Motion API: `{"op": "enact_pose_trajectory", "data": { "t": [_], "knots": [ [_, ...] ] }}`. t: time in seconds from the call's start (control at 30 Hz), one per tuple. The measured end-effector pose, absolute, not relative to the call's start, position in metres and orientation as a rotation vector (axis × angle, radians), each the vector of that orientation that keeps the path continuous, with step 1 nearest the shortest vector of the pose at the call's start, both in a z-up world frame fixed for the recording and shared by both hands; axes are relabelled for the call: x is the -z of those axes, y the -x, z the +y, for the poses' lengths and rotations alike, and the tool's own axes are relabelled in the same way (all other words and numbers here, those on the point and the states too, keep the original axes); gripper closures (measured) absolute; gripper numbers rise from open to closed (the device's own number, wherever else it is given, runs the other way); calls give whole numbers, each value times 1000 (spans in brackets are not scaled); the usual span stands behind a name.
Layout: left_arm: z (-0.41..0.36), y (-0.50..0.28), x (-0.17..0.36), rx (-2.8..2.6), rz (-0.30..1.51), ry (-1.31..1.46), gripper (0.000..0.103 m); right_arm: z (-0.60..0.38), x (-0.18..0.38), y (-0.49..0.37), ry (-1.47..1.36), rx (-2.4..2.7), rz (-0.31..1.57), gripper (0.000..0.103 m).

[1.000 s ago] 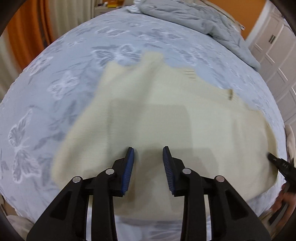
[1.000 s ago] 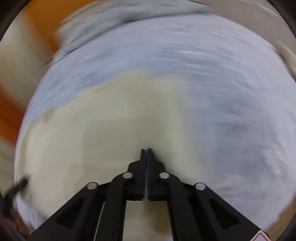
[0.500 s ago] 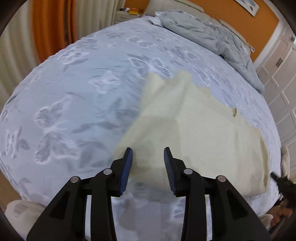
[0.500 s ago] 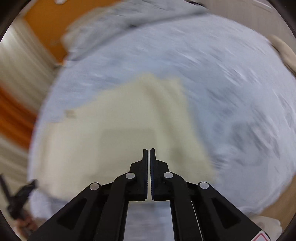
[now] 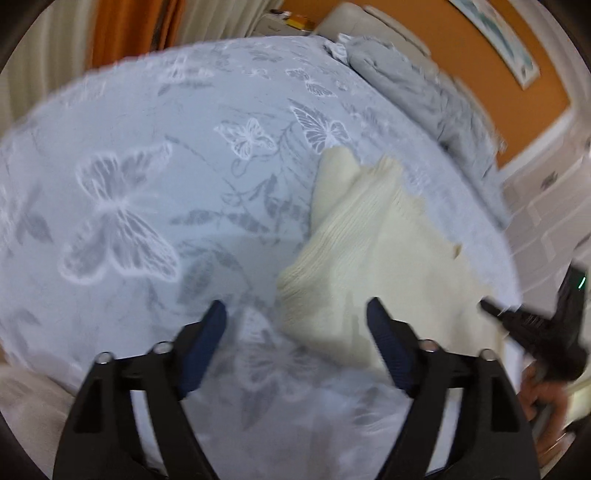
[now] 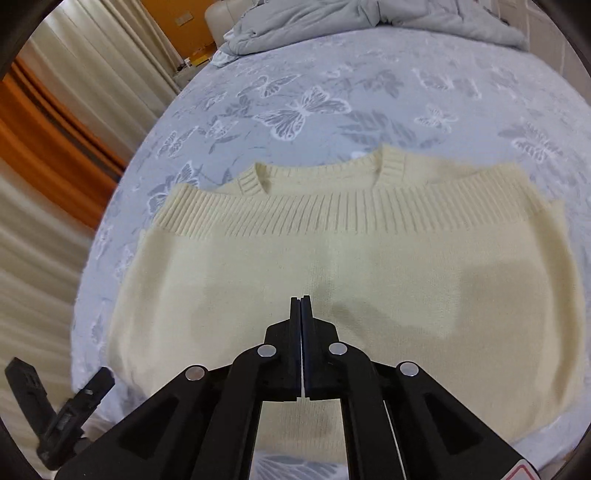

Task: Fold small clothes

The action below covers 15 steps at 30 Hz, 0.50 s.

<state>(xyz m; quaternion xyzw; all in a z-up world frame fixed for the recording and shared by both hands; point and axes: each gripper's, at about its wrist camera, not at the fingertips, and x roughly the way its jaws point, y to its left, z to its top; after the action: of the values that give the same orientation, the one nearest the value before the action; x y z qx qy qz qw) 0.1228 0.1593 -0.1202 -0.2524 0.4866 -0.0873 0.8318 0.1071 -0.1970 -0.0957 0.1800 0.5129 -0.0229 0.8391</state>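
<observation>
A cream knit sweater (image 6: pixel 332 266) lies folded flat on the bed, its ribbed hem doubled up near the collar. My right gripper (image 6: pixel 301 299) is shut and empty, hovering over the sweater's near half. In the left wrist view the sweater (image 5: pixel 373 254) lies to the right. My left gripper (image 5: pixel 295 314) is open wide and empty, over the bedspread at the sweater's left corner. The right gripper (image 5: pixel 532 325) shows at that view's right edge, and the left gripper (image 6: pixel 66 406) at the right wrist view's lower left.
The bed has a pale blue bedspread (image 5: pixel 147 184) with white butterflies. A rumpled grey duvet (image 6: pixel 369 18) lies at the head of the bed. Orange and cream curtains (image 6: pixel 55 147) hang on the left. White cupboard doors (image 5: pixel 554 206) stand on the right.
My left gripper has swung left off the sweater onto the bedspread and opened wider. My right gripper has drawn back and steadied over the sweater, still shut.
</observation>
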Motion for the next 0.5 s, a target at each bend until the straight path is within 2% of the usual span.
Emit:
{"op": "enact_pose_trajectory", "data": {
  "t": [0.07, 0.1, 0.23, 0.3, 0.37, 0.5],
  "knots": [
    [157, -130, 130, 194, 1064, 626, 22, -189, 131, -119, -306, 68, 1199, 100],
    [155, -135, 138, 188, 1090, 655, 22, -188, 143, -119, -297, 70, 1187, 100],
    [153, -144, 155, 127, 1109, 754, 23, -189, 141, -116, -338, 75, 1169, 100],
    [149, -150, 153, 141, 1101, 791, 58, -192, 142, -116, -339, 58, 1166, 100],
    [137, -155, 139, 131, 1091, 742, 81, -197, 144, -117, -355, 37, 1162, 100],
    [83, -142, 51, 272, 916, 511, 87, -204, 136, -98, -405, -3, 1117, 99]
  ]
}}
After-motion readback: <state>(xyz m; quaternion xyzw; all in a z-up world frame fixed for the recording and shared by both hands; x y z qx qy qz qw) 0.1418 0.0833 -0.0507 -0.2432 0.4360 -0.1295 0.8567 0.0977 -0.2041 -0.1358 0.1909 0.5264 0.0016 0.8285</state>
